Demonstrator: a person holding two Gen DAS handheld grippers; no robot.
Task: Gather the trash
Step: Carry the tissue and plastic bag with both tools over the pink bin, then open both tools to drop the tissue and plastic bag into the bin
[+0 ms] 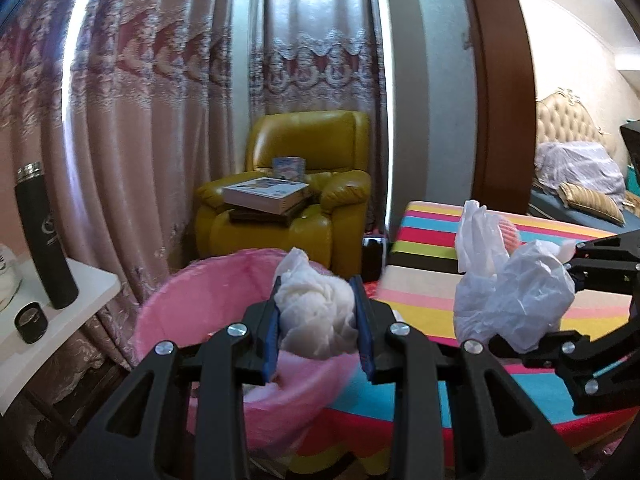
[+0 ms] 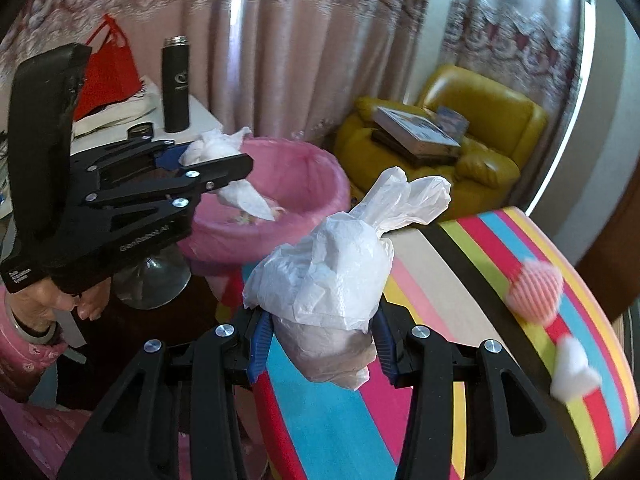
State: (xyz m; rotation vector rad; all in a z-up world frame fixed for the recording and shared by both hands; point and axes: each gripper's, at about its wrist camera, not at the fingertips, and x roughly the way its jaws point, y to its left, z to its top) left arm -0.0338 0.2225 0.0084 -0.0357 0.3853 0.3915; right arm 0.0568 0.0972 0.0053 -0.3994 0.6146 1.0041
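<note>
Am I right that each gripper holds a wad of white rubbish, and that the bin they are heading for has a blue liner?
Not quite: the bin has a pink liner, as the right wrist view shows. The rest holds: the left gripper grips crumpled tissue, the right gripper a white plastic bag.

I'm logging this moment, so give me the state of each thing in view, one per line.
left gripper: shut on crumpled tissue, over the bin.
right gripper: shut on tied plastic bag, above the striped table.
pink-lined bin: open, trash inside.
black flask: upright, capped.
pink ball: lying on the table.
</note>
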